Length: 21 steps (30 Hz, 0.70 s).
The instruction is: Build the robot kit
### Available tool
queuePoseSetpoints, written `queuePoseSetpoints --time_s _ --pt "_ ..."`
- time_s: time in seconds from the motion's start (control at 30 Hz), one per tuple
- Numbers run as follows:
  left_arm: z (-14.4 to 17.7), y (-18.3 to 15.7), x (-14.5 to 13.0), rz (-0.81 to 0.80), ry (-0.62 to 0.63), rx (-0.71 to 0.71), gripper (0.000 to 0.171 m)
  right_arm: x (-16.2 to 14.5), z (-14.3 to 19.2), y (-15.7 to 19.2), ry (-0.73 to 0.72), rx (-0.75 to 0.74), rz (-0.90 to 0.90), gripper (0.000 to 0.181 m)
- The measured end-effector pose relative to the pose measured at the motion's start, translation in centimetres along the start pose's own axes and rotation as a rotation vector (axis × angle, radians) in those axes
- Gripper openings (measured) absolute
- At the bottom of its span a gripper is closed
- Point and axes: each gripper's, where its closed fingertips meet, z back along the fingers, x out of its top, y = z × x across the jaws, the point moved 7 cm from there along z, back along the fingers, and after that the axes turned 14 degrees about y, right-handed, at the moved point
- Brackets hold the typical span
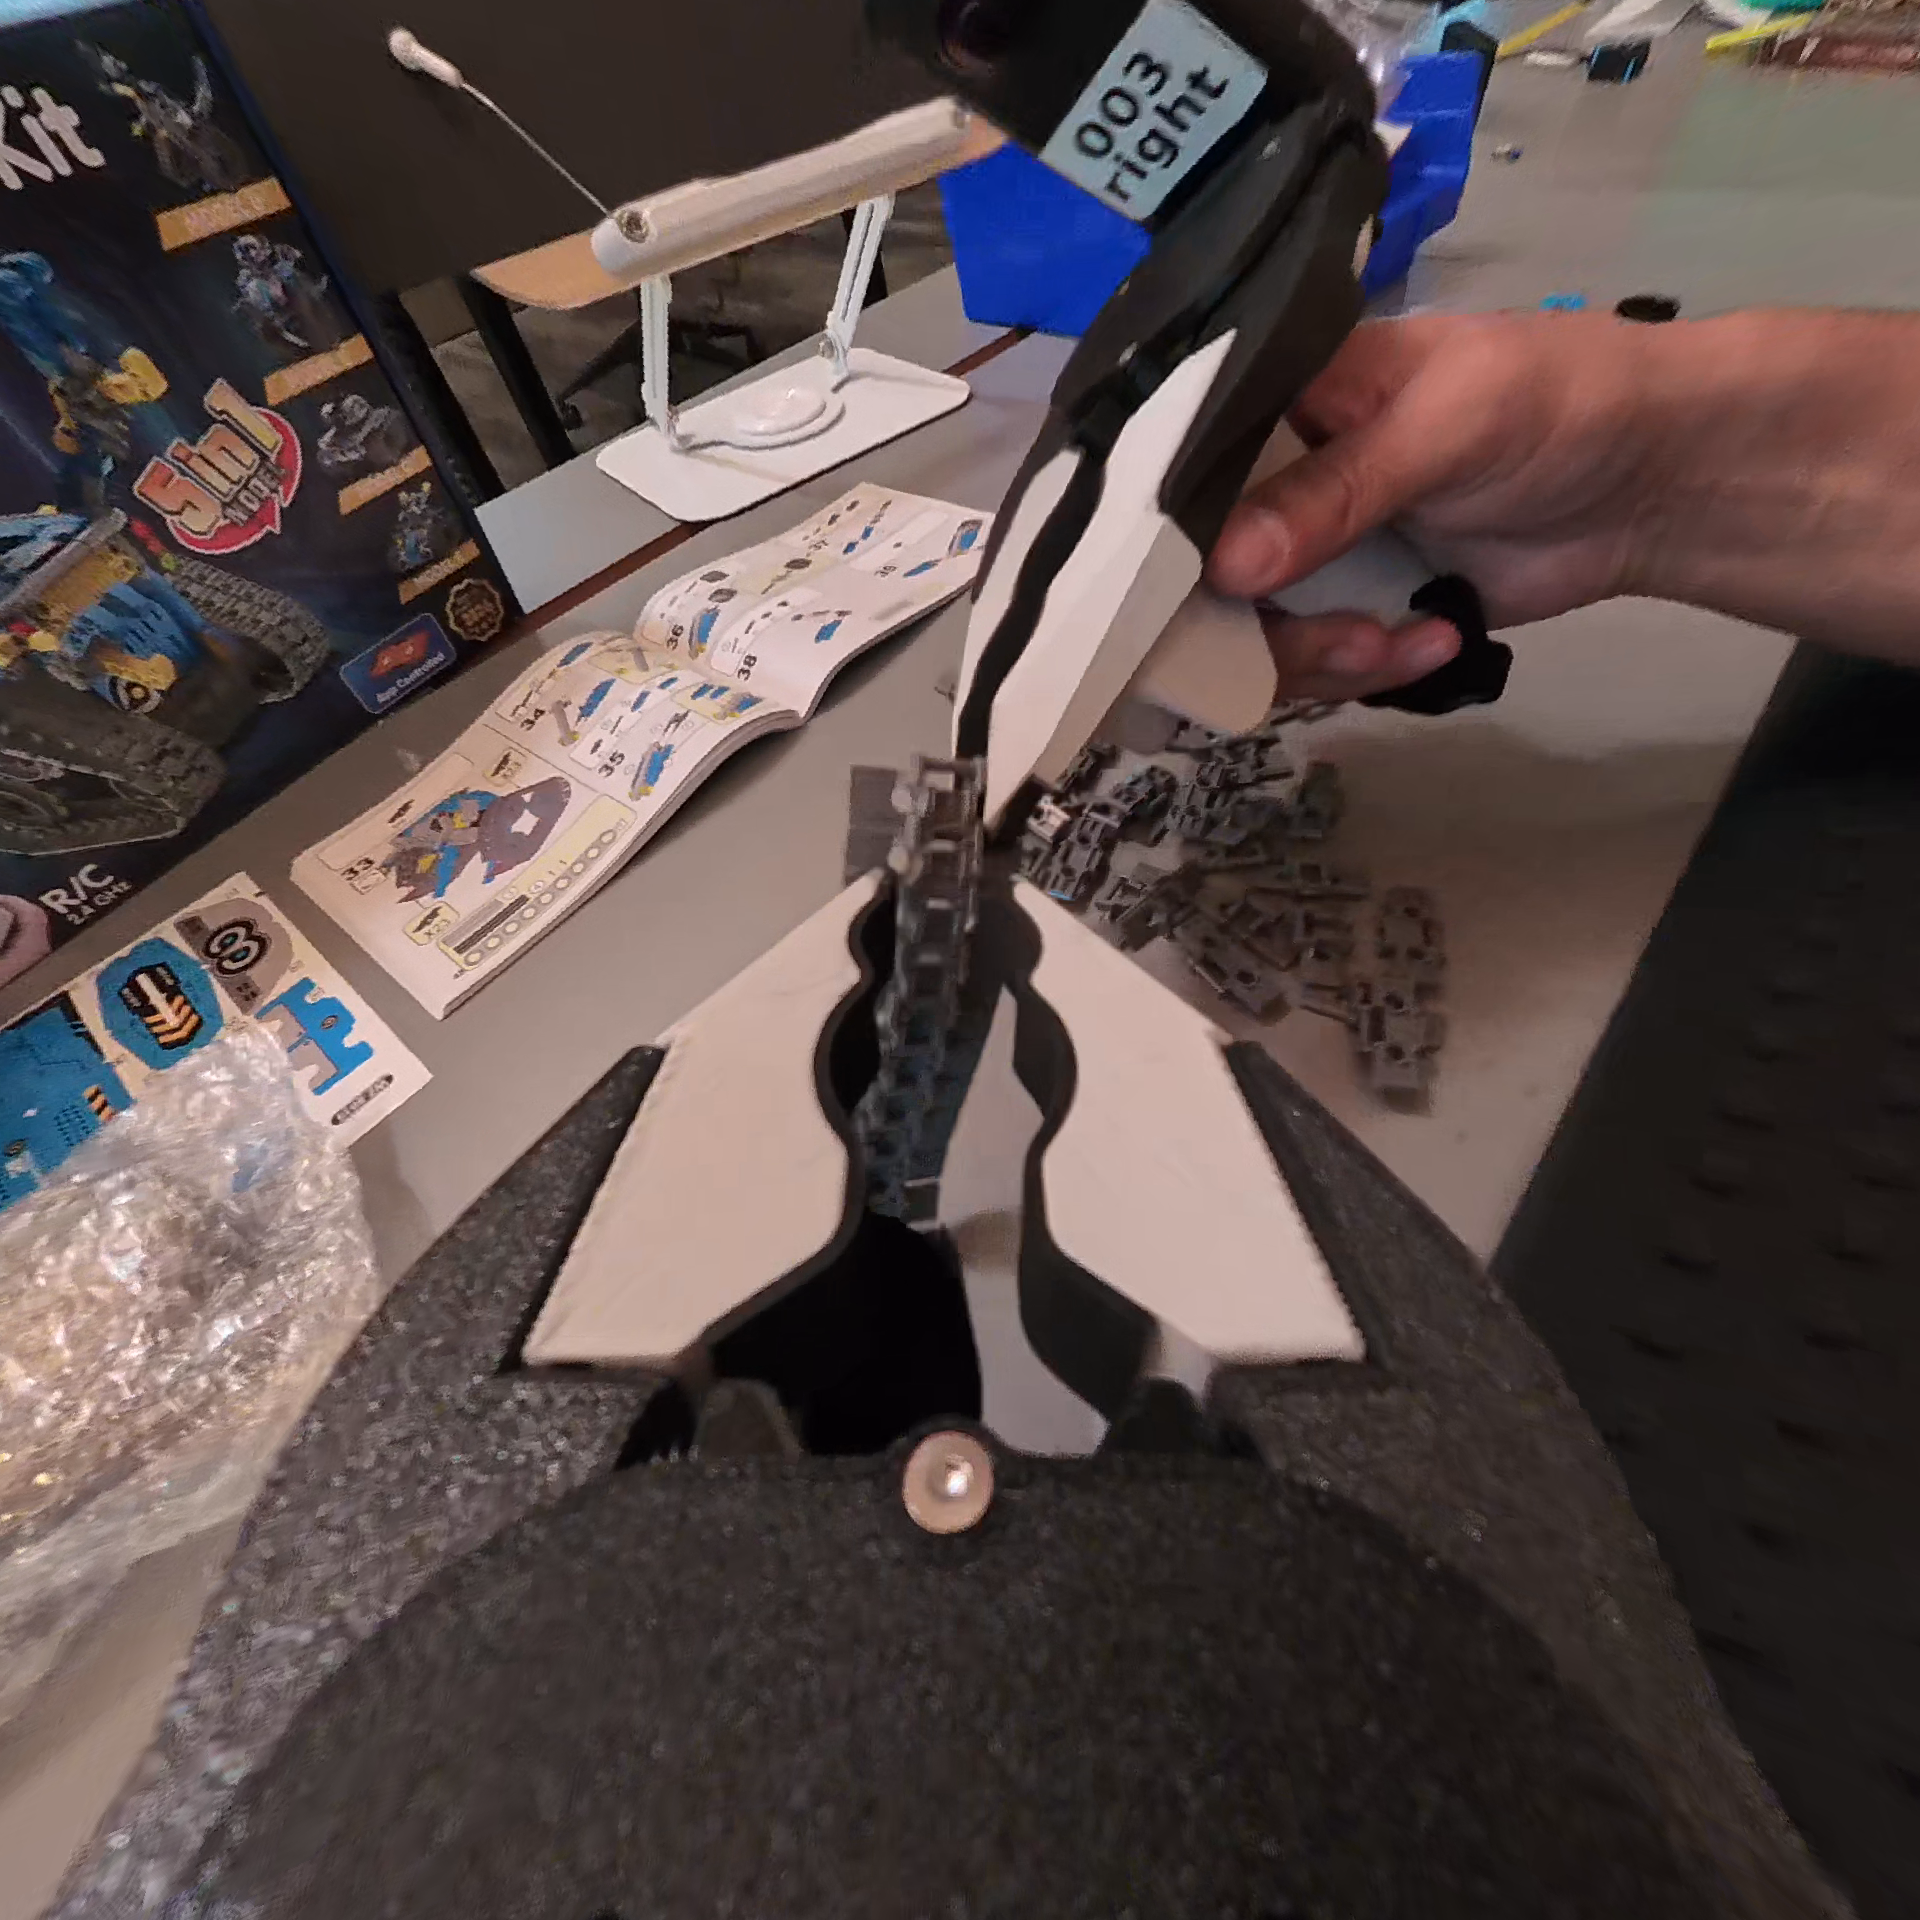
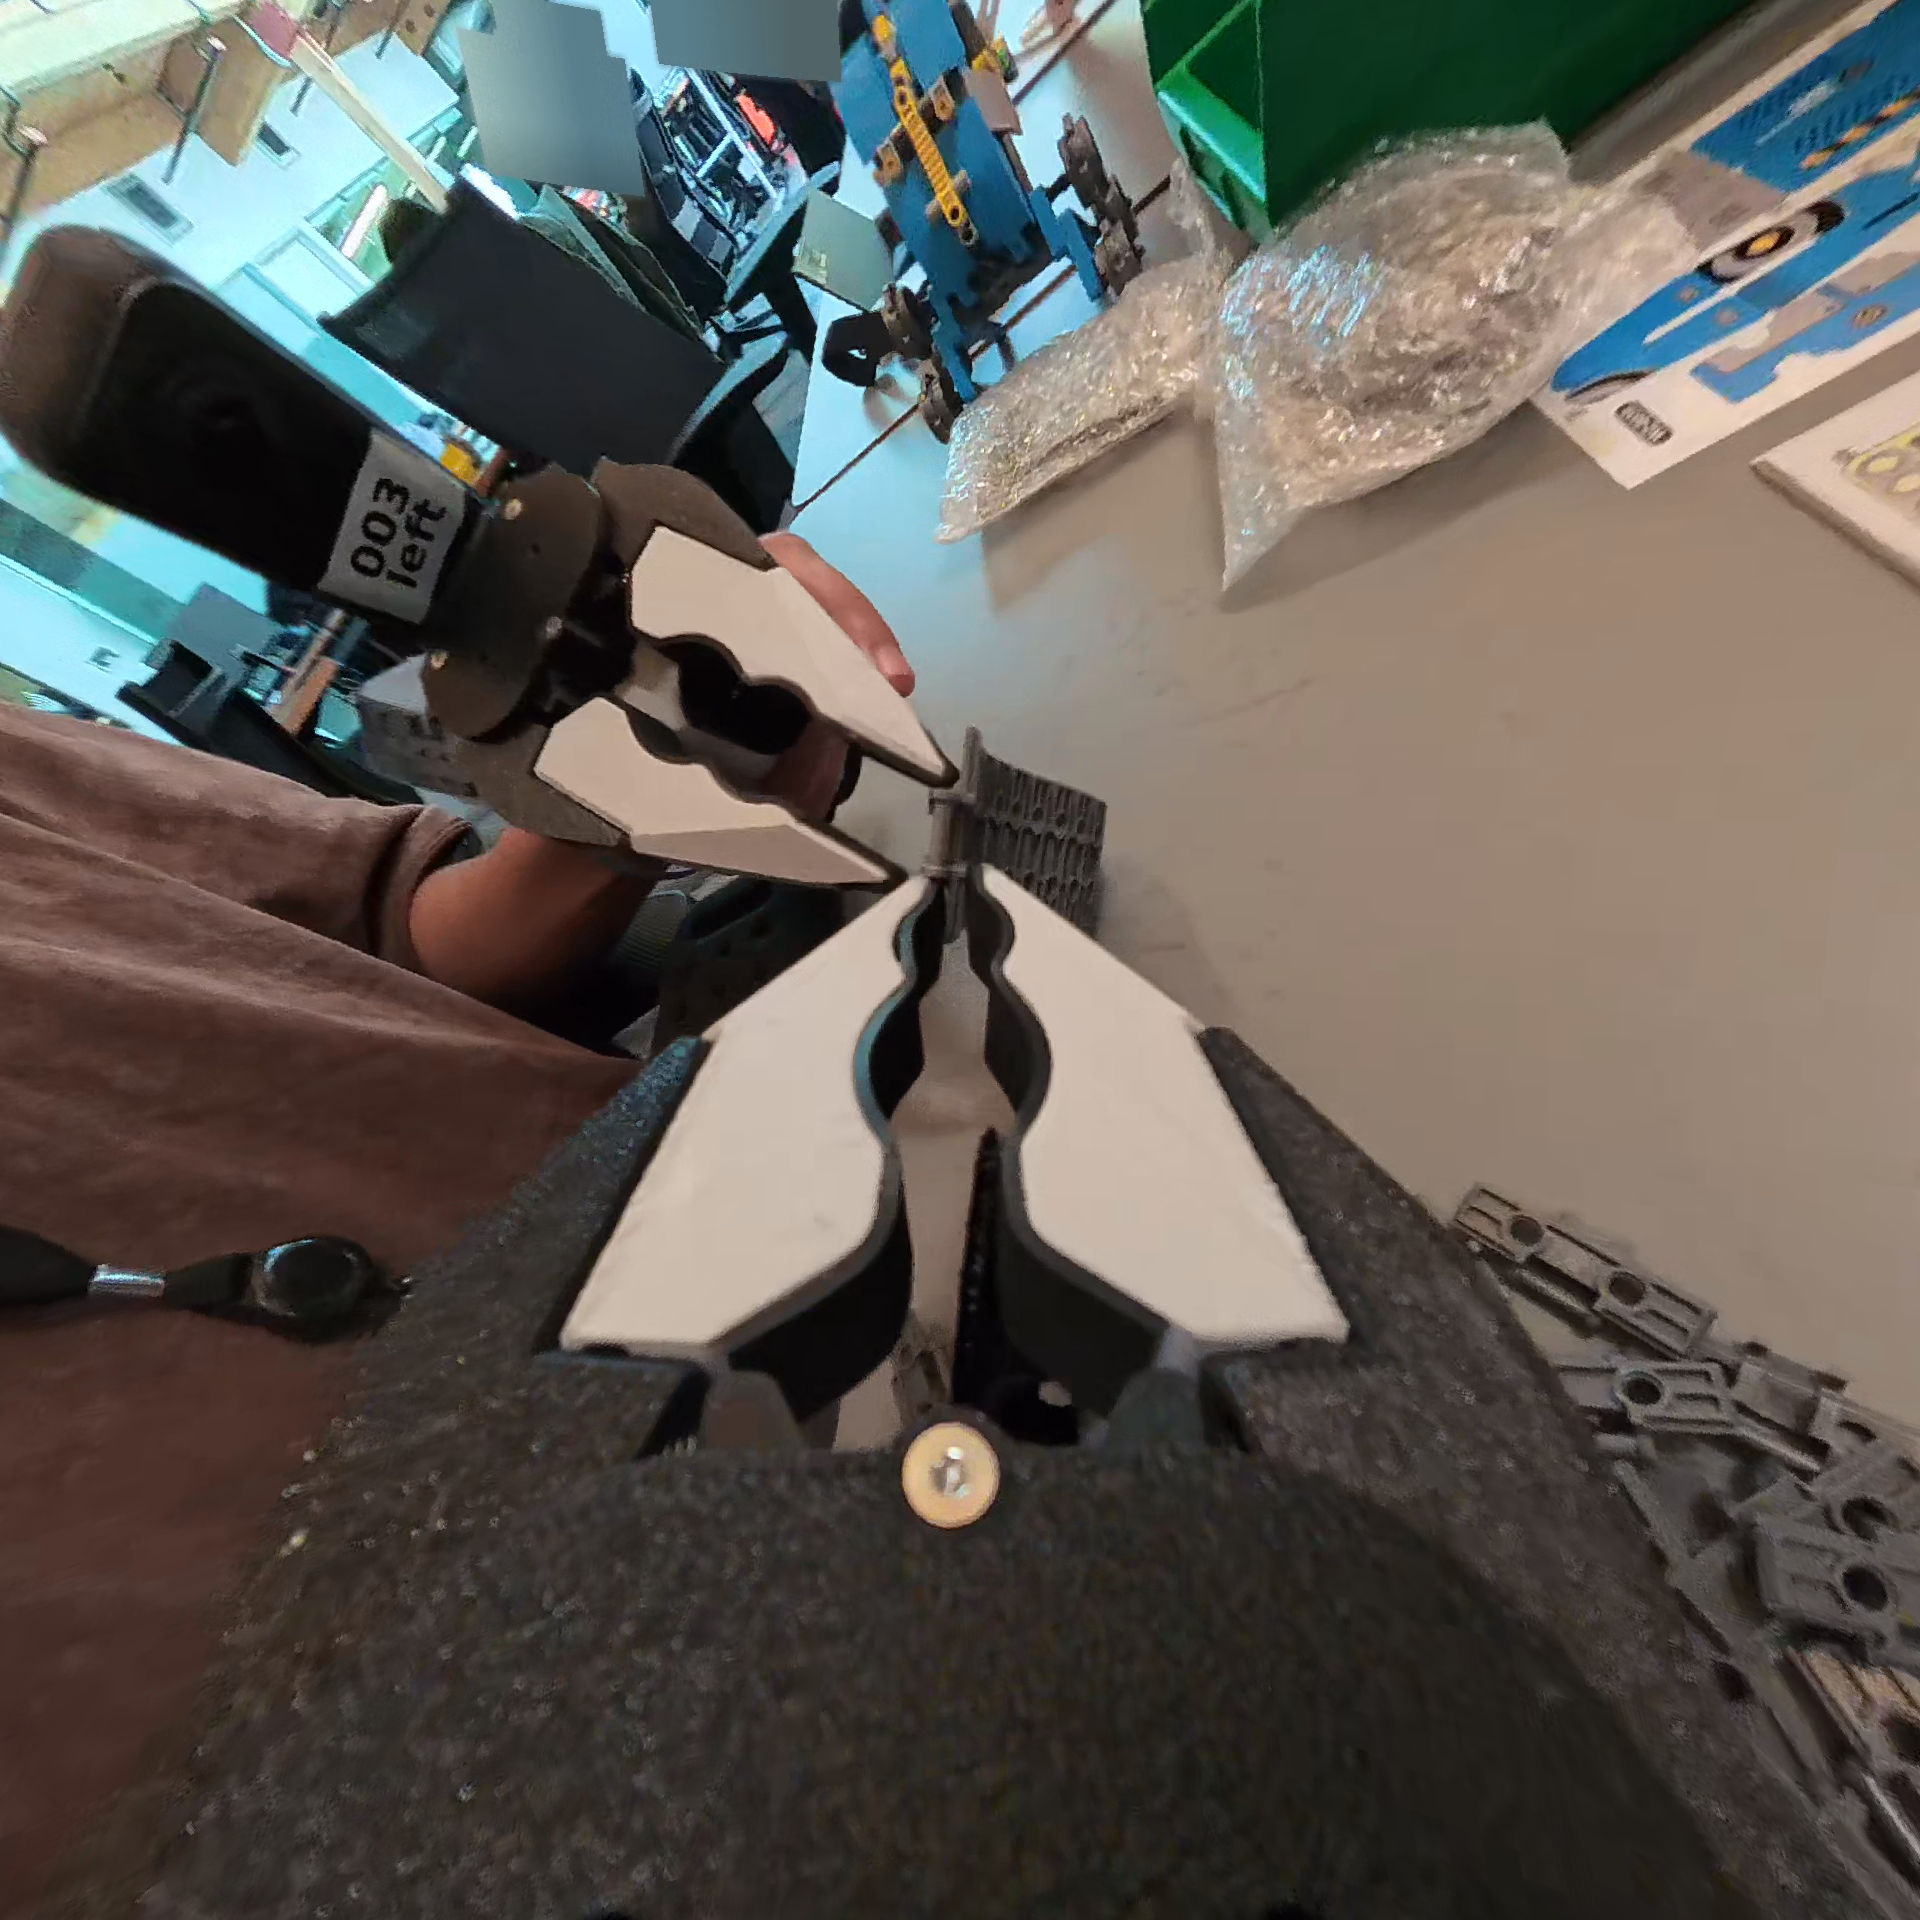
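A grey tread chain [image 1: 920, 997] of linked track pieces runs lengthwise between the fingers of my left gripper [image 1: 948, 891]. The left fingers stand apart, with a dark gap between the chain and the right-hand finger [image 1: 1101, 1039], so they do not clamp it. My right gripper [image 1: 982, 805] comes down from above and is shut on the chain's far end. In the right wrist view my right gripper [image 2: 948, 885] pinches a thin grey link [image 2: 943, 836], with the left gripper [image 2: 923, 826] open just beside it. A ribbed stretch of track [image 2: 1039, 842] shows beyond the tips.
A pile of loose grey track links [image 1: 1247, 883] lies on the grey table [image 1: 623, 1039] to the right. An open instruction booklet [image 1: 623, 727], a sticker sheet [image 1: 208, 997], a printed kit box [image 1: 156, 468], bubble-wrap bags [image 2: 1351, 343] and a white lamp [image 1: 779, 416] surround it. A person's hand [image 1: 1507, 488] holds the right gripper. My left and right fingertips are right by each other.
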Motion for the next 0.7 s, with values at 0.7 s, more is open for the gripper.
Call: queuePoseSetpoints --time_s 0.7 --pt "2.8 1.0 -2.5 0.29 -0.378 -0.119 0.056 -2.7 8.8 3.9 -0.474 -0.035 -0.155 0.004"
